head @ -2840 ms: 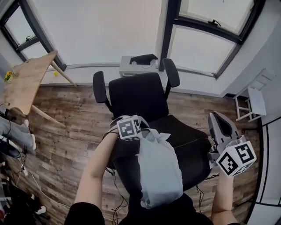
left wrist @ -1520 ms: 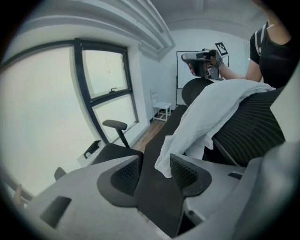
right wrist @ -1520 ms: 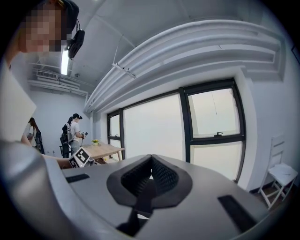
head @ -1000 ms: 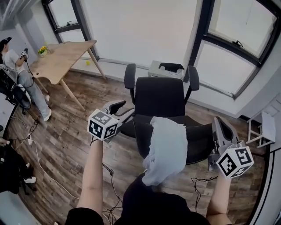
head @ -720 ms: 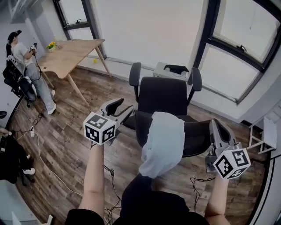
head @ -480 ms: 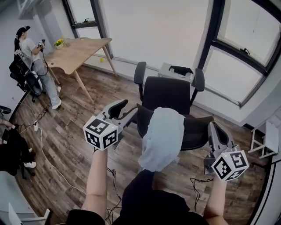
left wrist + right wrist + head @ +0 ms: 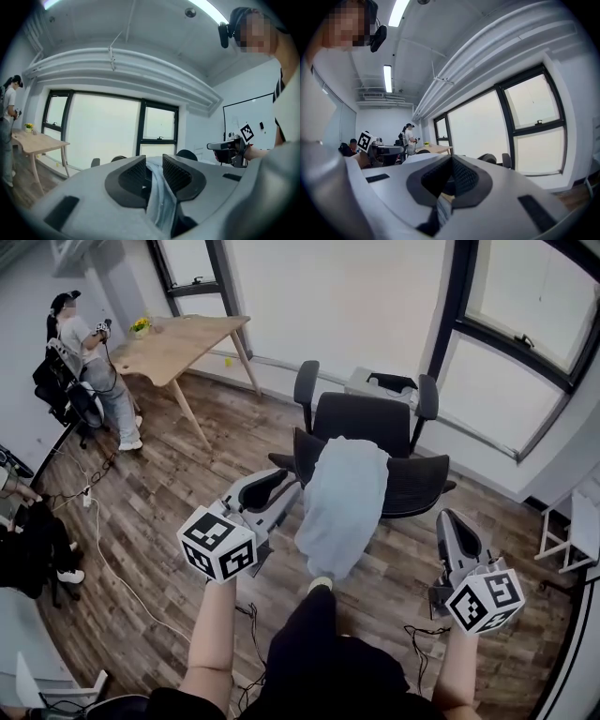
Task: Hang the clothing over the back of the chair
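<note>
**A:** Where is the clothing?

**B:** The pale blue garment (image 7: 342, 498) lies draped over the back of the black chair (image 7: 417, 486), centre of the head view. Its longer end hangs down the near side, toward the bottom of the frame.

**A:** And the grippers?

**B:** The left gripper (image 7: 286, 484) sits just left of the cloth's hanging edge. In the left gripper view its jaws stand a narrow gap apart. A pale strip shows in that gap, and I can't say whether it is cloth or a gripper part. No fabric is drawn toward it in the head view, so I judge it empty. The right gripper (image 7: 450, 524), at lower right and well clear of the chair, has its jaws pressed together on nothing.

**A:** Which step is this?

**B:** The hanging looks done.

**A:** Next move?

**B:** Keep both grippers clear without snagging that left edge. If the long near side seems likely to slide, nudge more cloth over the top
</note>
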The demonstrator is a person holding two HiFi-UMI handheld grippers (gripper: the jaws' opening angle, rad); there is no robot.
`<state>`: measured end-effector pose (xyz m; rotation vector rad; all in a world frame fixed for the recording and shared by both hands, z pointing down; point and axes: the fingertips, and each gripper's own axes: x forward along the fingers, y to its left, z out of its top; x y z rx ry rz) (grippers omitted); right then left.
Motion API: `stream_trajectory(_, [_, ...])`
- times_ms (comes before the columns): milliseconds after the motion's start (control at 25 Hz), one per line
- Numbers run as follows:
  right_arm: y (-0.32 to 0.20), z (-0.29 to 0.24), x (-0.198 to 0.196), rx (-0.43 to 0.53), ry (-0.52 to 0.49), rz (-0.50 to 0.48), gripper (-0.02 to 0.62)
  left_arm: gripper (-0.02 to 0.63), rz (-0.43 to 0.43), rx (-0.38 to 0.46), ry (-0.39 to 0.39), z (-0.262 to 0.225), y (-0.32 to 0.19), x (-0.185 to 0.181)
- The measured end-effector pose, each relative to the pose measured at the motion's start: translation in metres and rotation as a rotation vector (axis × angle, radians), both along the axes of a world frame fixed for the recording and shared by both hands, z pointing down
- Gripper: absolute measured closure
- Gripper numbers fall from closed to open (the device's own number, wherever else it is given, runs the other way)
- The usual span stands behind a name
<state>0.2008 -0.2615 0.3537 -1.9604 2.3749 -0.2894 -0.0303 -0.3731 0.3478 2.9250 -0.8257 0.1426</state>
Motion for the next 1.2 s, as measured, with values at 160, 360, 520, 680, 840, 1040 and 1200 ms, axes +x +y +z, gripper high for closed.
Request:
stream_trajectory(160, [0.026, 0.013, -0.002, -0.022, -0.018, -0.013, 0.595, 0.536, 0.012, -0.019, 0.007, 0.009, 0.035, 0.006])
stream_trajectory(360, [0.059, 0.028, -0.012, -0.045, -0.039, -0.023, 0.595, 0.574, 0.015, -0.046, 0.016, 0.022, 0.075, 0.009])
stream_trajectory(520, [0.079, 0.041, -0.014, -0.069, -0.035, -0.014, 0.595, 0.583, 0.02, -0.084, 0.022, 0.039, 0.101, 0.018])
stream_trajectory(680, [0.095, 0.054, -0.015, -0.091, -0.033, 0.006, 0.595, 0.592, 0.008, -0.094, -0.019, 0.061, 0.123, 0.026])
stream_trajectory(840, [0.11, 0.07, -0.014, -0.114, -0.047, 0.037, 0.595, 0.599, -0.032, -0.097, -0.074, 0.084, 0.14, 0.032])
stream_trajectory(1040, [0.125, 0.09, -0.015, -0.147, -0.033, 0.062, 0.595, 0.6, -0.058, -0.119, -0.09, 0.105, 0.154, 0.032])
stream_trajectory(1200, [0.13, 0.104, -0.019, -0.172, -0.041, 0.064, 0.595, 0.6, -0.067, -0.13, -0.088, 0.115, 0.163, 0.03])
